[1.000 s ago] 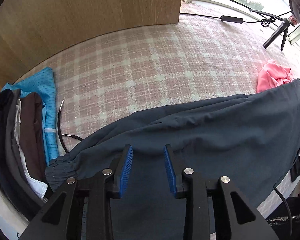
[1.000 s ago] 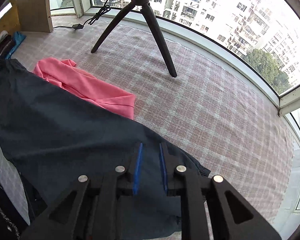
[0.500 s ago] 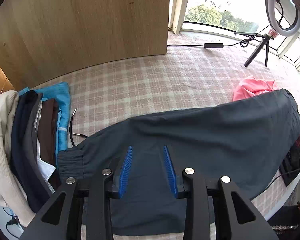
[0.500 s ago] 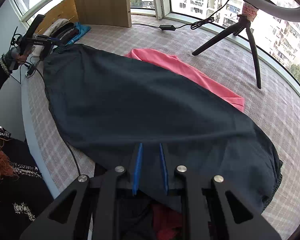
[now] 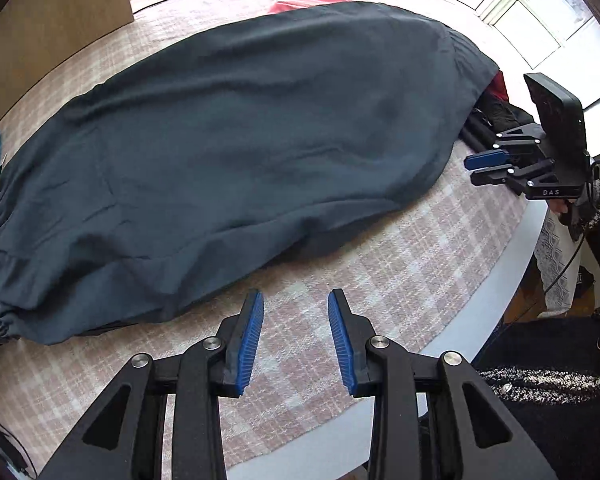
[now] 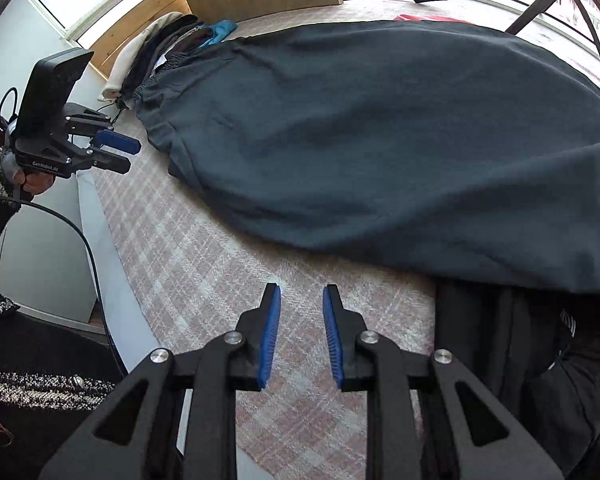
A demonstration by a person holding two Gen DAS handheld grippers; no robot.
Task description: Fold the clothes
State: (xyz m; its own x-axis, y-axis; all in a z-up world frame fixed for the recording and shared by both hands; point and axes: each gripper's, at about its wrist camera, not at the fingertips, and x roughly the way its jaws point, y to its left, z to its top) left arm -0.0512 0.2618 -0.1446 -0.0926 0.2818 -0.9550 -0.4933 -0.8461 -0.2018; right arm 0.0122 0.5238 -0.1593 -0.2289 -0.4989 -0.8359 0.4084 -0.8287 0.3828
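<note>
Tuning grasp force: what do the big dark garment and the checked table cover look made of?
Dark slate-blue garment: thin matte woven cloth, probably cotton or a blend; soft shallow creases, gathered elastic hem.
Pink-and-white plaid table cover: coarser woven, tweed-like textile; visible nubby weave, lies flat.

One dark garment (image 5: pixel 240 140), one pink garment (image 5: pixel 308 0), one clothes stack (image 6: pixel 168 44) far left, two grippers (image 5: pixel 295 334) (image 6: pixel 300 330), one tripod (image 6: pixel 556 4).
</note>
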